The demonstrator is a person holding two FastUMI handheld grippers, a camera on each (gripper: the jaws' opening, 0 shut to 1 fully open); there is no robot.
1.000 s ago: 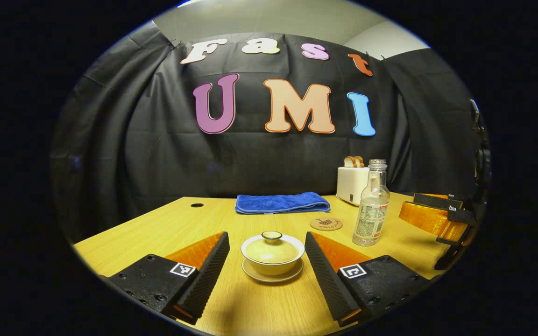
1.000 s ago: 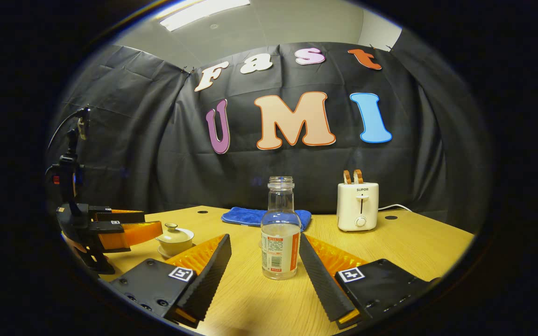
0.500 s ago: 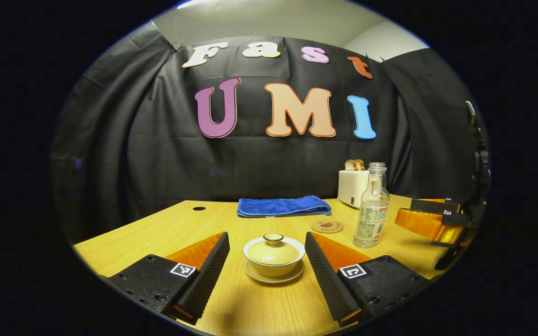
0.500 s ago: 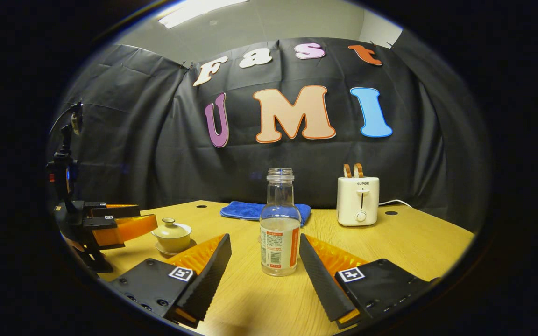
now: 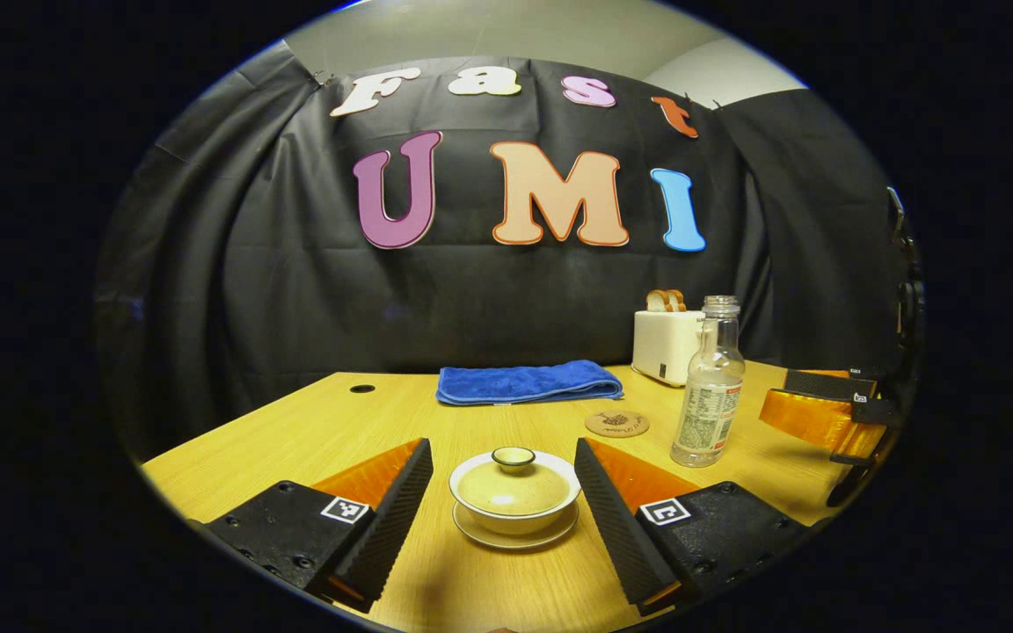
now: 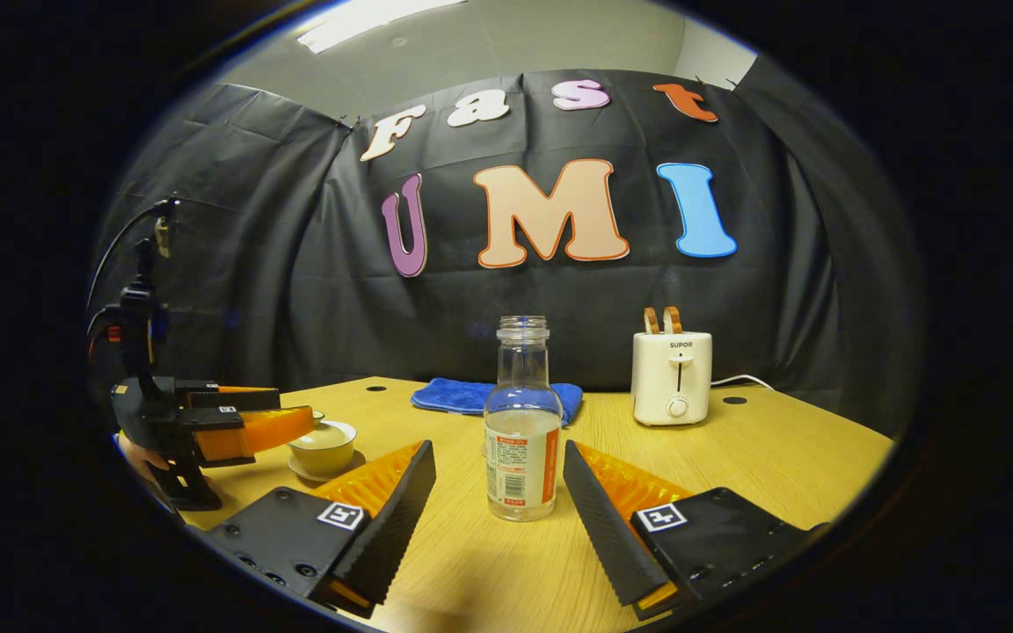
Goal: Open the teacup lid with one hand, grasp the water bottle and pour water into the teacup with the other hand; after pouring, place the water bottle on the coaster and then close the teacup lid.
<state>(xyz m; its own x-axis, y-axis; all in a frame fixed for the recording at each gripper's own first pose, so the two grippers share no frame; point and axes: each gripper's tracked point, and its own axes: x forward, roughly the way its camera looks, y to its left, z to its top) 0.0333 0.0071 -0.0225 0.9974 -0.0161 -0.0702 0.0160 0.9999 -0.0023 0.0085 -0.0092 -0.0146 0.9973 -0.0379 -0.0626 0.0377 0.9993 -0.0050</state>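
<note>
Both grippers have crept forward since a second ago: teacup (image 5: 515, 494) now sits lower in the left gripper view, deeper between the fingers, and the bottle has slid slightly left of centre in the right gripper view.

Left gripper (image 5: 504, 479): jaws wide, straddling the teacup at lower centre, touching nothing. Lid (image 5: 513, 476) on, knob up, cup on its saucer (image 5: 515, 534).

Right gripper (image 6: 498, 482): jaws wide, water bottle (image 6: 521, 424) upright between the fingertips at centre frame, gaps on both sides. Uncapped, part full.

Coaster (image 5: 616, 424) lies bare, right of centre in the left gripper view, between teacup and bottle. Blue towel (image 5: 528, 383) and toaster (image 6: 671, 379) stand at the table's (image 6: 788, 457) far edge.
</note>
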